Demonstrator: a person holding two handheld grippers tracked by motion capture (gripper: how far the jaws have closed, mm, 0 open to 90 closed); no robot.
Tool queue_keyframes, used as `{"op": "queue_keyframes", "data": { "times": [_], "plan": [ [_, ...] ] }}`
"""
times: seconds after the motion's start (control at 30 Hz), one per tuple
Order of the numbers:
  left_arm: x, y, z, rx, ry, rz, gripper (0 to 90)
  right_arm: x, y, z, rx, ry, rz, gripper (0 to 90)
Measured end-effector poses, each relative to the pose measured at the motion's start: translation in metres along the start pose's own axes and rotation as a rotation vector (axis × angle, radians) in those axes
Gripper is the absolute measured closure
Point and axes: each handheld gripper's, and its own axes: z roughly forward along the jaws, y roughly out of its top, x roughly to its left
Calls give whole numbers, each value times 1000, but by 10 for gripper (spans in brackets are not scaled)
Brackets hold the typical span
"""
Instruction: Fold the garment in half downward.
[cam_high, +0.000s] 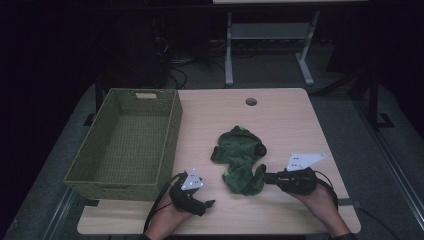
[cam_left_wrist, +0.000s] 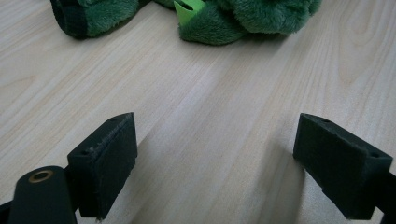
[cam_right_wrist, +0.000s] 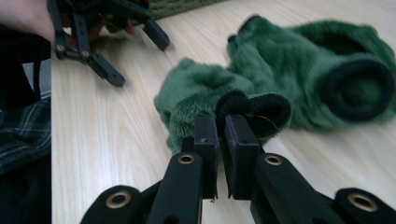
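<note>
A fuzzy dark green garment with black cuffs lies crumpled in the middle of the wooden table. My right gripper comes from the right and is shut on the garment's near black-edged cuff, seen up close between the jaws of the right gripper. My left gripper rests near the front edge, left of the garment, open with bare wood between its pads. The garment with a light green tag lies beyond them. The left gripper also shows far off.
A rectangular green woven basket stands empty on the table's left side, its corner behind the left gripper. A round cable hole sits near the table's far edge. A metal table frame and cables lie on the floor beyond.
</note>
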Motion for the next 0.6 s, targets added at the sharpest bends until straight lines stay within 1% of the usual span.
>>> {"op": "queue_keyframes", "data": {
  "times": [0.07,0.1,0.23,0.33,0.37,0.43,0.5,0.6],
  "plan": [
    [0,0,0,0,0,0,128,1,4,4,-8,11,-6,840],
    [0,0,0,0,0,0,128,2,6,7,0,18,-9,840],
    [0,0,0,1,1,3,128,5,14,16,5,33,-32,837],
    [0,0,0,3,0,4,128,6,19,23,0,42,-50,836],
    [0,0,0,-1,0,-1,128,6,21,25,4,46,-48,833],
    [0,0,0,1,1,3,128,7,24,28,0,47,-45,832],
    [0,0,0,1,1,3,128,6,26,32,-5,54,-56,822],
    [0,0,0,2,-1,-1,128,6,30,38,-11,55,-58,797]
  ]
}}
